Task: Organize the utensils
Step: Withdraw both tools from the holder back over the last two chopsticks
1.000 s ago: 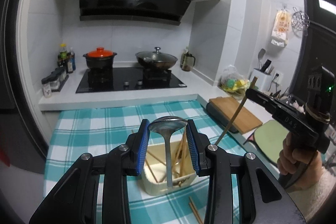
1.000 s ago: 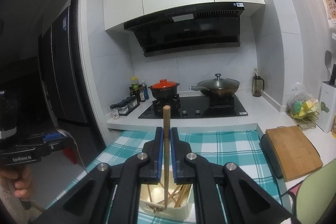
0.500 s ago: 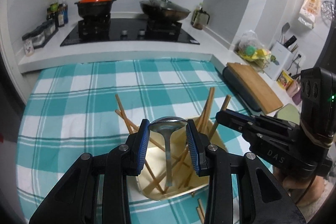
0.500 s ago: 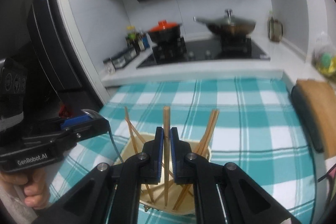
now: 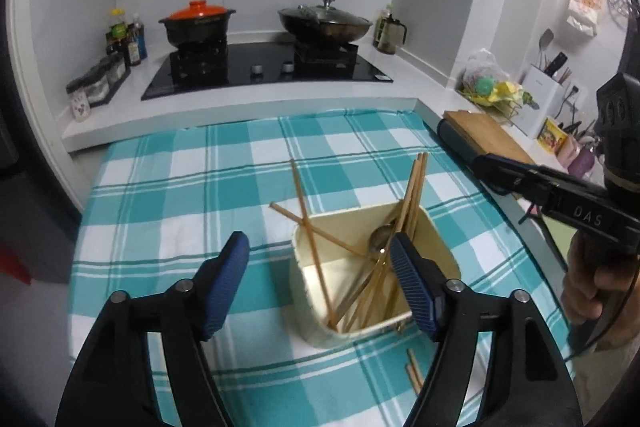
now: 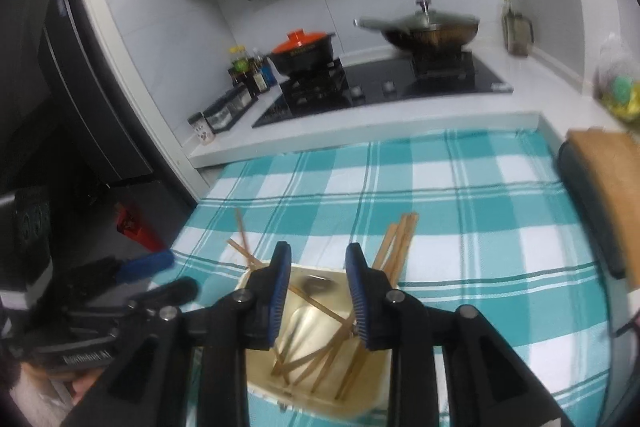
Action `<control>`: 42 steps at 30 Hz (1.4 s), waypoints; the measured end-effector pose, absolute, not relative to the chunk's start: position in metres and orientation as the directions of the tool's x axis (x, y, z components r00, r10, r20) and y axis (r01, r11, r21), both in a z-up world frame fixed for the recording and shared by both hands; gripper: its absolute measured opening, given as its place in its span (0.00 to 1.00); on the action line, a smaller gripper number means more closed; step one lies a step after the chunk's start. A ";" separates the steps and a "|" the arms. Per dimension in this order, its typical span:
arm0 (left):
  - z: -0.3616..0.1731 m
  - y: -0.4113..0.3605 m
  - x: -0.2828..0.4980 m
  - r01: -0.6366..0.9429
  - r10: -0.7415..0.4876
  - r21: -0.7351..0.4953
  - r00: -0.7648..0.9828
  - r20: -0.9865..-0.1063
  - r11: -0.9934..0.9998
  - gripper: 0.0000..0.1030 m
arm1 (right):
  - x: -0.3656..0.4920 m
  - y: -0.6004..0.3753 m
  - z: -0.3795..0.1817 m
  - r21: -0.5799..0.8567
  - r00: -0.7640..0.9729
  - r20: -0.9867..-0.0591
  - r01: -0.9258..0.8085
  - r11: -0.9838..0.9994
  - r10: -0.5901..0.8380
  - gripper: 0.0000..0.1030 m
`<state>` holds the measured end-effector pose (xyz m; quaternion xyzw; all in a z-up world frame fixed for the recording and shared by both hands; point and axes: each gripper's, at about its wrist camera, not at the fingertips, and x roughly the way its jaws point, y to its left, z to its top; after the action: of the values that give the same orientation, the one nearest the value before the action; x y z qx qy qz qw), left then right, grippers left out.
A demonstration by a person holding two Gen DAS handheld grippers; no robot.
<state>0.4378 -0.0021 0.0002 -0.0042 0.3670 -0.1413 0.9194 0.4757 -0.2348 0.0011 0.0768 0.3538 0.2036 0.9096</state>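
with both the left gripper (image 5: 318, 273) and right gripper (image 6: 318, 293) just opened and empty above the cream holder (image 5: 440, 251) where the spoon (image 5: 380, 239) and chopsticks (image 5: 414, 195) lean, a careless withdrawal may snag one and tip it.

A teal checked tablecloth (image 5: 168, 187) covered the table. At 12 o'clock stood the hob (image 5: 264, 71), bearing an orange-lidded pot (image 5: 198, 23) and a lidded wok (image 5: 324, 23). A cutting board (image 5: 486, 135) lay at 2 o'clock.
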 end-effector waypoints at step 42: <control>-0.212 -0.109 0.272 0.215 -0.166 -0.052 0.554 -0.816 0.975 0.94 | 0.120 -0.300 -0.156 0.037 0.752 -0.655 -0.062 0.997 0.071 0.36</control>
<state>0.2724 -0.1087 -0.2120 0.0270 0.4594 -0.1081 0.8812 0.1202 -0.3003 -0.1562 0.0065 0.3504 0.0357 0.9359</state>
